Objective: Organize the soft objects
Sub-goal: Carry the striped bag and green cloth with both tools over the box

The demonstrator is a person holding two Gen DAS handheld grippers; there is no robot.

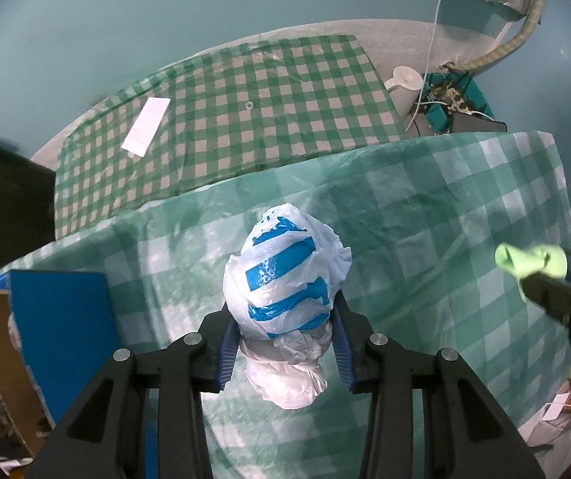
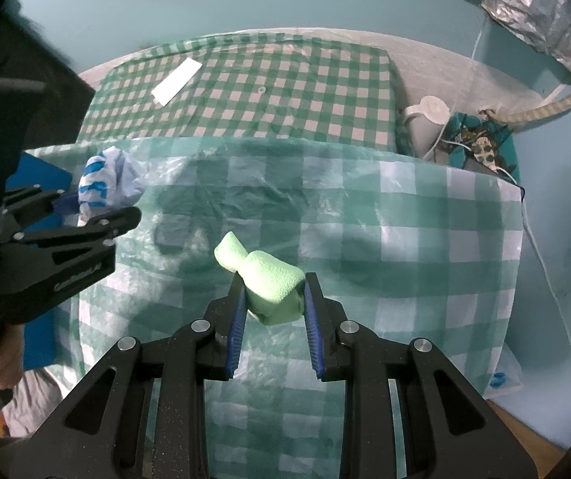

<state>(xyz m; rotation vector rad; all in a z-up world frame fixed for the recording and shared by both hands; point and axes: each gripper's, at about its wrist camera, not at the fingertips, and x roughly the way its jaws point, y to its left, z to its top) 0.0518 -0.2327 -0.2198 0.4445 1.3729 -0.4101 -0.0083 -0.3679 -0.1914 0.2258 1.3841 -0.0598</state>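
My left gripper (image 1: pixel 285 321) points straight down and is shut on a crumpled white plastic bag with blue stripes (image 1: pixel 285 275), lifted just off the green checked table cover (image 1: pixel 425 215). In the right wrist view the same bag (image 2: pixel 106 183) and left gripper (image 2: pixel 102 215) show at the left. My right gripper (image 2: pixel 273 291) is shut on a light green foam piece (image 2: pixel 269 277), held above the cover (image 2: pixel 405 219). The foam piece (image 1: pixel 529 259) also shows at the right edge of the left wrist view, in the right gripper (image 1: pixel 541 275).
A blue box (image 1: pixel 62 327) stands at the table's left edge. Behind lies a second checked surface (image 1: pixel 245 119) with a white card (image 1: pixel 145 123). A white jug (image 1: pixel 403 84) and tangled cables (image 1: pixel 453 99) sit at the back right. A person's hand (image 2: pixel 2 363) holds the left gripper's handle.
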